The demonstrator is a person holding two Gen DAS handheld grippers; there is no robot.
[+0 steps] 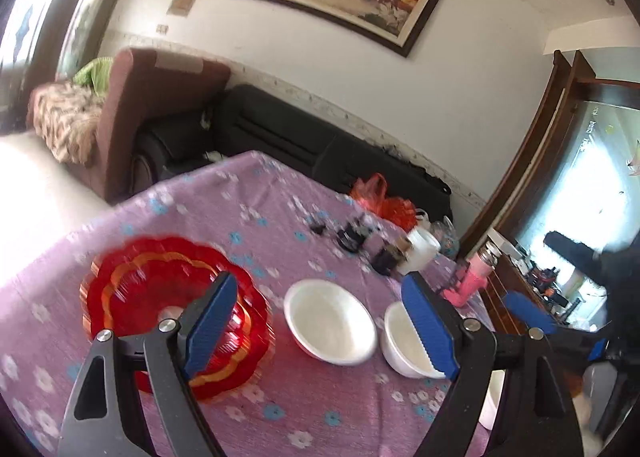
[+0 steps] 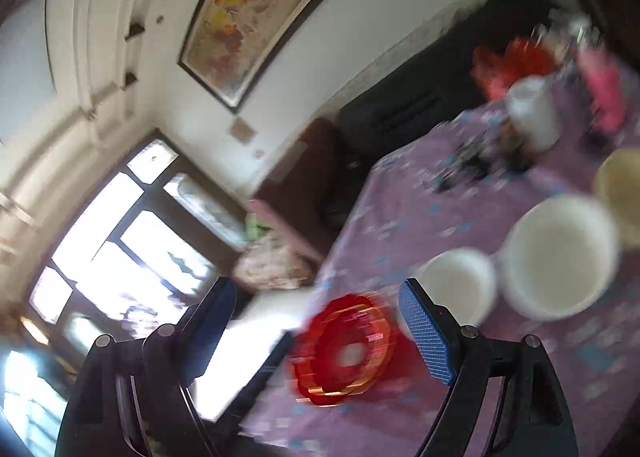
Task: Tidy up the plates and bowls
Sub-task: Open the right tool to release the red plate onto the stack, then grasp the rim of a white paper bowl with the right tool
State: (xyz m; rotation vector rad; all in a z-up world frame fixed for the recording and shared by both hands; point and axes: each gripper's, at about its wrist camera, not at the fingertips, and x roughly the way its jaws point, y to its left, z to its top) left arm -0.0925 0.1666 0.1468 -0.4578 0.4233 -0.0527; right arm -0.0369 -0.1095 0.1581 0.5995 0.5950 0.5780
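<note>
A red scalloped plate stack [image 1: 176,313] lies on the purple flowered tablecloth [image 1: 248,217] at the left. Two white bowls stand to its right, one in the middle [image 1: 330,323] and one [image 1: 404,341] partly behind my left gripper's right finger. My left gripper [image 1: 320,325] is open and empty above them. The right gripper's blue pad [image 1: 528,313] shows at the right edge. In the blurred, tilted right wrist view my right gripper [image 2: 316,329] is open and empty above the red plates [image 2: 344,357], with white bowls [image 2: 560,257], [image 2: 460,281] and a cream bowl [image 2: 620,193] to the right.
A white jar [image 1: 420,249], a pink bottle [image 1: 472,277], small dark items [image 1: 352,237] and a red bag [image 1: 380,201] sit at the table's far end. A black sofa [image 1: 280,133] and a brown armchair [image 1: 132,113] stand beyond the table.
</note>
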